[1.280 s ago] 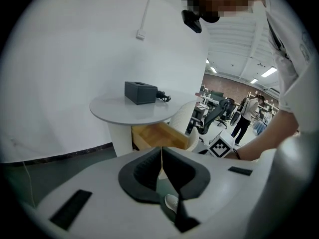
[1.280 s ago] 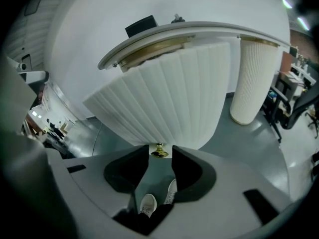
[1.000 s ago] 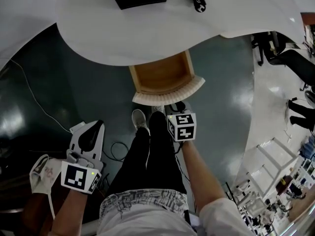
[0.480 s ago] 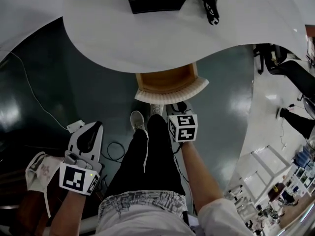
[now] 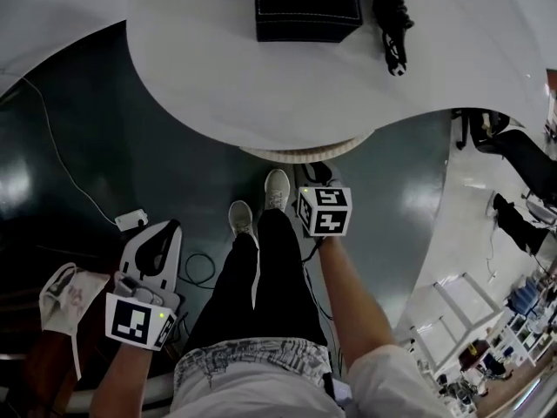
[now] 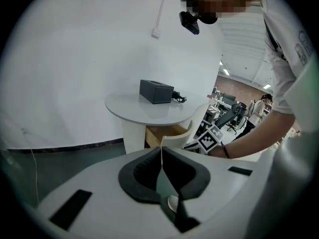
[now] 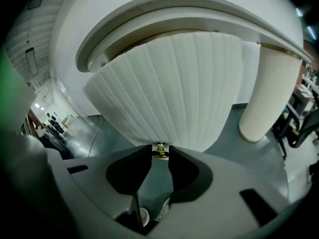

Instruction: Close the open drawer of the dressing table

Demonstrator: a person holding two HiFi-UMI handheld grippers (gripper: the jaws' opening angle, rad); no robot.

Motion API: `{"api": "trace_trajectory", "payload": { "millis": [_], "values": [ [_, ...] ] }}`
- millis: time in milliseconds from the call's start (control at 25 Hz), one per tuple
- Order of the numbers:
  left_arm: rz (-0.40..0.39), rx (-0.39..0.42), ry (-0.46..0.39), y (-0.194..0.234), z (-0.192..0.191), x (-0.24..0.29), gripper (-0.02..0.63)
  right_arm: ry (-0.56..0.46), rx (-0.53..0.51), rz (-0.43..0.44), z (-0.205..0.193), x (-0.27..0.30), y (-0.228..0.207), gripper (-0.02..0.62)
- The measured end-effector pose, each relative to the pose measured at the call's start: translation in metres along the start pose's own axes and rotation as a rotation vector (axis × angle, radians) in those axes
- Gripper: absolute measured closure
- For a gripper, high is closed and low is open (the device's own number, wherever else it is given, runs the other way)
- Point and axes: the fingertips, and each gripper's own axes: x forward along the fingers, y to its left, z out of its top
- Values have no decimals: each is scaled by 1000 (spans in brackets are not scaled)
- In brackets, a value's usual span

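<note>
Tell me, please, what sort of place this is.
Probably an open office or lab space, not a home: the white dressing table stands on a glossy dark floor, with office chairs beyond.

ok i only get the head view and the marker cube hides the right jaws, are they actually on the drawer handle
observer: yes. In the right gripper view the right gripper has its jaws closed on the small brass knob at the bottom of the ribbed drawer front.
operator: and is the drawer all the way in, i just see a ribbed strip under the tabletop
observer: not quite. The left gripper view shows a strip of the drawer's wooden side exposed between the table's pedestal and that front.
</note>
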Motion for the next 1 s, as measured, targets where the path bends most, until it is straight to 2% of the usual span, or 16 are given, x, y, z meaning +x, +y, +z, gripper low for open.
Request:
{"api": "trace_trajectory", "payload": {
  "millis": [360,680,1000],
  "values": [
    [68,-36,-6,17,10,1,583,-22,-15,15,39,22,-2,480],
    [84,-41,-8,14,19,8,583,-30,-9,23,52,31,-3,480],
    [97,-48,-3,13,19,7,583,-65,-8,13,92,46,-3,482]
  ]
}}
